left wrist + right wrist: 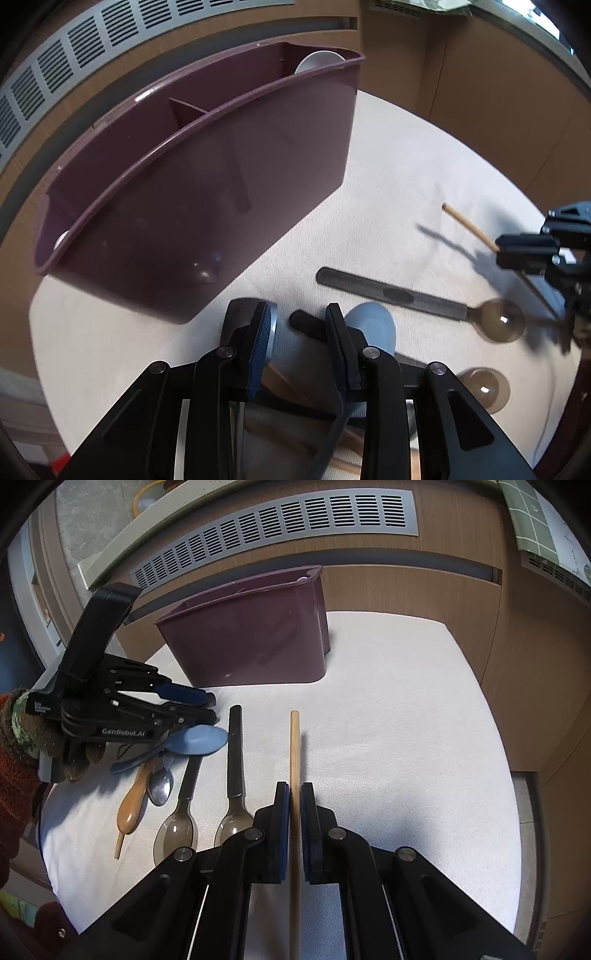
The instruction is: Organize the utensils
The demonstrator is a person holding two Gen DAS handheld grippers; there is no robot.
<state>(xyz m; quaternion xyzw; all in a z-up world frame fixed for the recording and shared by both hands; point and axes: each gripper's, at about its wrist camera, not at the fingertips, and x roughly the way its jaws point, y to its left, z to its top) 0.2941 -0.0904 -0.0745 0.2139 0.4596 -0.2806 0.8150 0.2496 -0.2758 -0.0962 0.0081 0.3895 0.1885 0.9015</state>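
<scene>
My right gripper (294,797) is shut on a thin wooden stick (294,746) that points toward the far wall. It shows at the right edge of the left wrist view as the right gripper (517,251). My left gripper (299,321) is open, its fingers wide apart just above a light blue spoon (373,325) lying on the white cloth. The pads do not press on the spoon. In the right wrist view the left gripper (210,709) hovers over the blue spoon (201,740). A purple utensil caddy (207,206) with a divider stands behind, also seen as the caddy (251,642).
Two translucent brown spoons with black handles (234,760) (188,786), a wooden spoon (135,794) and a small metal spoon (160,786) lie on the cloth-covered table (406,720). Something white (319,61) sits in the caddy's far end. A wooden wall with a vent (280,520) stands behind.
</scene>
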